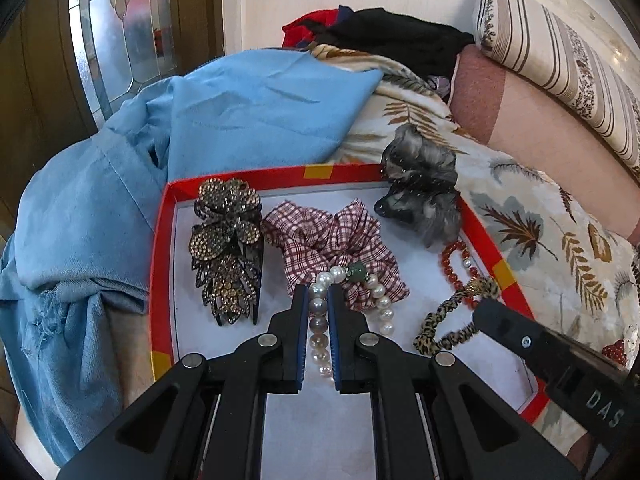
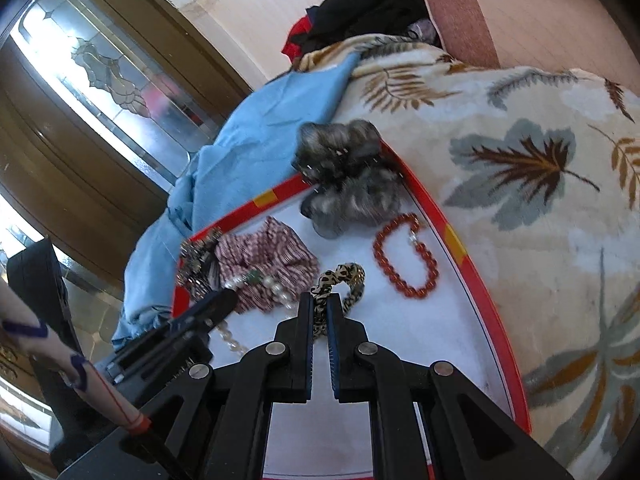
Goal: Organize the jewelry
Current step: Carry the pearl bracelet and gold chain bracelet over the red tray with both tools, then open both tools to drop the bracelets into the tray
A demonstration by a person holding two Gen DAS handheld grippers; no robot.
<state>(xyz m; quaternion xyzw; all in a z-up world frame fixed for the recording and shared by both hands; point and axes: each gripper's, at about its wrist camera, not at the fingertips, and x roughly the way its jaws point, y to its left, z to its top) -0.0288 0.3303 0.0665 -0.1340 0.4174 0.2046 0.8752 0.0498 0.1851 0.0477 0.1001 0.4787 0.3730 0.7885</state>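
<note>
Gripping the pearl bracelet in the left claw, strand running lengthwise between its fingers; right claw clamped on the leopard hair tie, both inside the red tray.

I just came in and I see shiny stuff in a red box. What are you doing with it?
A person is sorting jewelry and hair things in a red-edged tray on a bed. The left gripper is shut on a pearl necklace, and the right gripper is shut on a leopard-print hair tie. A sparkly hair clip, a checked scrunchie, a grey scrunchie and a red bead bracelet lie in the tray.
</note>
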